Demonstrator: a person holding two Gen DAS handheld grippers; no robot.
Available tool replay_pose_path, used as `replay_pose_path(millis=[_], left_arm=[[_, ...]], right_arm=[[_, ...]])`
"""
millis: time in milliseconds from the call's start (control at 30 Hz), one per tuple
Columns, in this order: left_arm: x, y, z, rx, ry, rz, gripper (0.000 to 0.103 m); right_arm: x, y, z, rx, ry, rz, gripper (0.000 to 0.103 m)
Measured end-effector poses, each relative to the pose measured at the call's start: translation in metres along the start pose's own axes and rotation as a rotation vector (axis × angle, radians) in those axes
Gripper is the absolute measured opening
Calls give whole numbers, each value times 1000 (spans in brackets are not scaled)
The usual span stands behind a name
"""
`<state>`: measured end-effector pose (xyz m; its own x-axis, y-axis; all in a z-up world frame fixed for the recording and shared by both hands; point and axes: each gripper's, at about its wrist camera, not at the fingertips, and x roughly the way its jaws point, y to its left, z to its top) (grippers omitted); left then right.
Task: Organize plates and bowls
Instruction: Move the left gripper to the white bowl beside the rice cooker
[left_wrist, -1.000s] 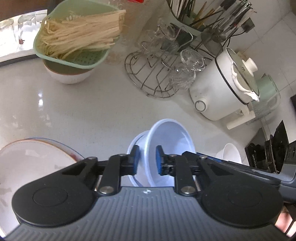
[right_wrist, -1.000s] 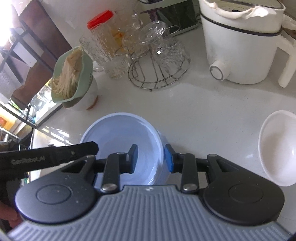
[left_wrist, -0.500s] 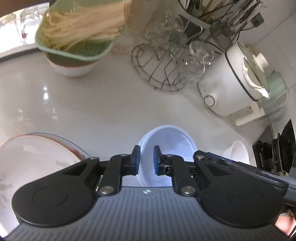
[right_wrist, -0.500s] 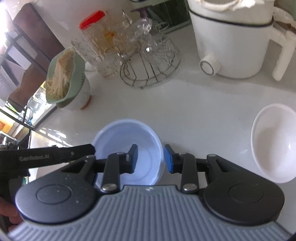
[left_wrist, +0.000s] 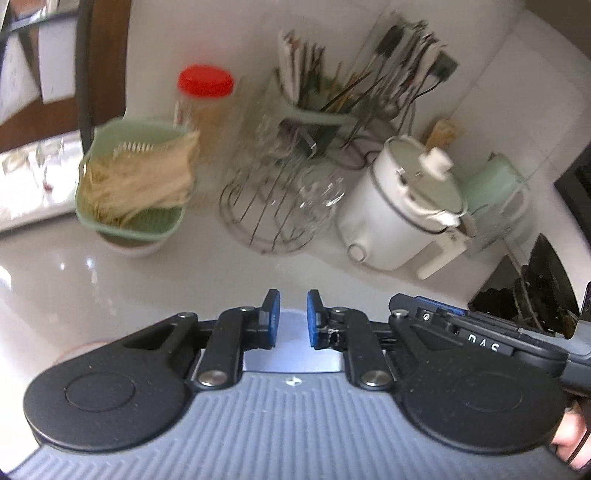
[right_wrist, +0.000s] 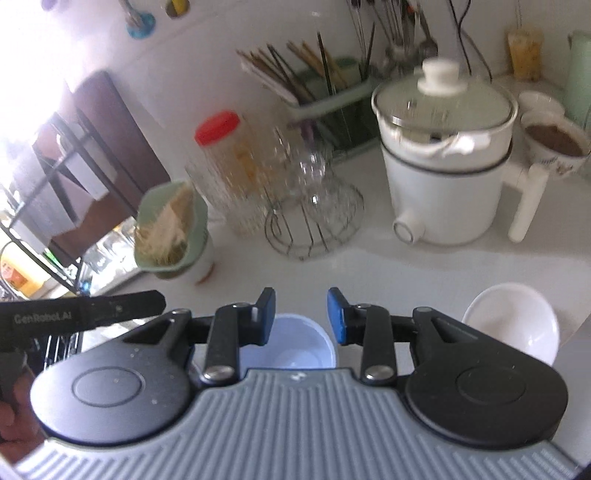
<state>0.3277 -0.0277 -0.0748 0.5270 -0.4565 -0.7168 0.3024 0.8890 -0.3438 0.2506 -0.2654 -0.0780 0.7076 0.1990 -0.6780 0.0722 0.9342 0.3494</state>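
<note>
So: white counter (right_wrist: 406, 266) biggest, pale blue bowls (right_wrist: 295, 350) stacked at 6 o'clock, directly under both grippers. White bowl (right_wrist: 513, 325) at 4 o'clock, nearer the right gripper (right_wrist: 301, 317): jaws part-spread, gripping nothing. Left gripper (left_wrist: 293, 319) nearly clenched, empty. Next grab prob. the right's job.

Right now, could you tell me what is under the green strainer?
The green strainer, filled with pale strands, sits on a white bowl. Only the bowl's lower wall shows; its inside is covered.
</note>
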Motion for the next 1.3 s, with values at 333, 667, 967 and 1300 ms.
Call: replay_pose_path(millis=[333,667,967,1300], left_arm=[[-28,-17,2,60,-78,-18,16],[-24,-36,5,92,-97,-15,17],[5,-71,2,116,-54,-44,17],[45,-122,-3,195,7,-97,24]], right_arm=[[-33,3,3,-17,-128,-8,35],[-43,-12,12,-27,-197,-37,35],[-54,-43,3,-33,-205,-106,35],[-70,-92,-4,2,-224,-222,35]])
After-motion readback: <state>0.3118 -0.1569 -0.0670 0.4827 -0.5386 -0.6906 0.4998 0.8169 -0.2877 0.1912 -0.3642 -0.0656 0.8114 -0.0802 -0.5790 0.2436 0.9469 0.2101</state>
